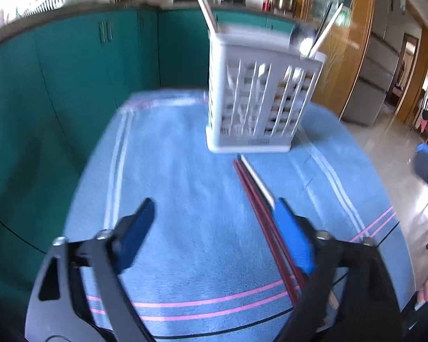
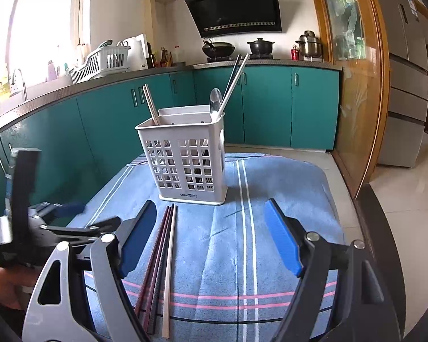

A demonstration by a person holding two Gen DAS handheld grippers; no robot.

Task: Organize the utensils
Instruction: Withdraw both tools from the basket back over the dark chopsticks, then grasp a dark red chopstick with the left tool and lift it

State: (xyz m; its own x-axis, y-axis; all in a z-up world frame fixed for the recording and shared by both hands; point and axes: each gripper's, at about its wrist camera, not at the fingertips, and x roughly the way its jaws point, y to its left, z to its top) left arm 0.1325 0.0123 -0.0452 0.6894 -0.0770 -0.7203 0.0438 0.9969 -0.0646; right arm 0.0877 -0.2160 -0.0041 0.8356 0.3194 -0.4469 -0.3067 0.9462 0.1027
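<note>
Loose chopsticks (image 2: 159, 259) await collection.
Long axis toward utensil caddy (image 2: 185, 156); nearer right gripper (image 2: 211, 236), beside its left finger; both grippers' jaws apart, left gripper (image 1: 214, 228) empty.

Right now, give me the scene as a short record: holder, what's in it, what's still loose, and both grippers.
holder: white utensil caddy, upright on the blue towel
in holder: metal spoon, white chopsticks, leaning
loose: dark red chopsticks and one white chopstick, side by side on the towel before the caddy
left gripper: open, empty, above the towel
right gripper: open, empty, loose chopsticks near its left finger
</note>
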